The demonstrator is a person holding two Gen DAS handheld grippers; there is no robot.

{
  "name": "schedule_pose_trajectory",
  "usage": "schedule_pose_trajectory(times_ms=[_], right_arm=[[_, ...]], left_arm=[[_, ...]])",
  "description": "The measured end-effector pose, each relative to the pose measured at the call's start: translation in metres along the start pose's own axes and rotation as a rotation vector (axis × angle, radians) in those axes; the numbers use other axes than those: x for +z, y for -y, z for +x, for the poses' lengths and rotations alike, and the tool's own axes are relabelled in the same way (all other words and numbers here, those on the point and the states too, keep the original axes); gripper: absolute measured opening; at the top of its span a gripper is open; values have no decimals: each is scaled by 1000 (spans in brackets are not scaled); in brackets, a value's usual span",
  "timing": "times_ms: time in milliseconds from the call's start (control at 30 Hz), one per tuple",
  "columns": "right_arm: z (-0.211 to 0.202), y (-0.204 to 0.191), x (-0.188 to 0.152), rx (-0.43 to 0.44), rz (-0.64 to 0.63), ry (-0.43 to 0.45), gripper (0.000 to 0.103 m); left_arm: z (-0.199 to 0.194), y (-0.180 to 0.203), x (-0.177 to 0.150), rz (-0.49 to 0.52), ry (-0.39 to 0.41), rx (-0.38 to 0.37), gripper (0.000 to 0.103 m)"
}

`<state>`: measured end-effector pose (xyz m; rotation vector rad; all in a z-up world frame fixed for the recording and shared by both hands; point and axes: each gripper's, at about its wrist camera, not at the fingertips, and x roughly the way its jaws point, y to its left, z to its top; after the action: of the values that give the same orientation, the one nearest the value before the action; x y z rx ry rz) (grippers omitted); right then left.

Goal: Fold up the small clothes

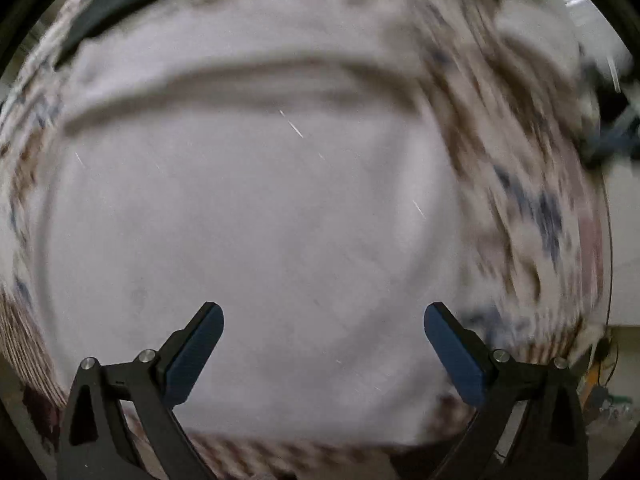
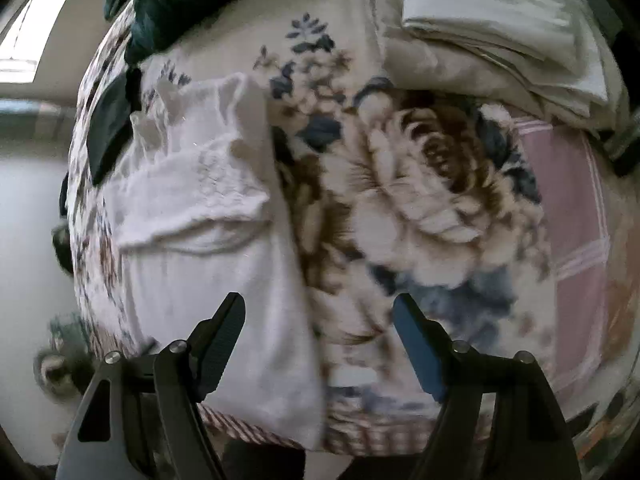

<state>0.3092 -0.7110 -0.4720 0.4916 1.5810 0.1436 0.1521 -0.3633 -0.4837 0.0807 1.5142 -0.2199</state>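
The left tool (image 1: 323, 322) fills the bottom of its view, its two blue-padded fingers (image 1: 196, 354) spread as wide as they go with nothing between them, pointing straight down over a white garment (image 1: 248, 216). The left wrist view is heavily blurred; the garment covers most of it, with a long crease across its upper part.

The right tool (image 2: 319, 314) is also apart at the jaws, moderately wide, and grips nothing. Below it the same white garment (image 2: 200, 216) lies as a long folded strip on a floral blanket (image 2: 420, 200) spread over the bed, its ruffled, embroidered end farthest from the tool. The left finger hangs over the garment's near end, the right over the blanket's brown-and-blue flower print. A stack of folded pale cloth (image 2: 500, 28) sits at the far right, well apart from the garment, and a dark green fabric (image 2: 180, 4) lies at the far left.
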Motion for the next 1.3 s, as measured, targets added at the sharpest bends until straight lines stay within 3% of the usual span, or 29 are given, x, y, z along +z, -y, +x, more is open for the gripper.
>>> schedule_pose_trajectory(times_ms=[167, 267, 400, 433, 500, 567, 633, 767, 800, 833, 967, 1133, 1300], right_arm=[[25, 15, 32, 64, -102, -50, 78], [53, 11, 58, 150, -157, -58, 78], [92, -6, 98, 228, -188, -76, 78], [102, -13, 109, 251, -194, -84, 78], [120, -30, 128, 283, -219, -92, 80], [132, -47, 142, 324, -243, -111, 82], [144, -60, 150, 317, -249, -133, 82], [165, -69, 159, 236, -221, -152, 78], [163, -71, 159, 242, -215, -130, 60], [162, -73, 159, 233, -212, -126, 24], [146, -86, 157, 235, -165, -96, 21], [109, -119, 147, 244, -152, -85, 20], [76, -200, 149, 198, -207, -71, 19]], left_arm=[[51, 55, -31, -27, -108, 57, 103], [66, 72, -36, -29, -75, 142, 103], [65, 74, -35, -72, 21, 155, 102], [64, 71, -33, -75, 43, 157, 96], [57, 69, -27, -85, 91, 165, 73], [49, 66, -21, -91, 132, 179, 25], [43, 64, -15, -99, 158, 200, 9], [30, 56, -14, -107, 194, 166, 8], [25, 54, -16, -107, 200, 143, 8], [23, 51, -17, -107, 202, 130, 8], [-6, 30, -32, -132, 214, 91, 7], [-56, -2, -43, -241, 277, 37, 7], [-102, -57, -43, -358, 342, -9, 7]])
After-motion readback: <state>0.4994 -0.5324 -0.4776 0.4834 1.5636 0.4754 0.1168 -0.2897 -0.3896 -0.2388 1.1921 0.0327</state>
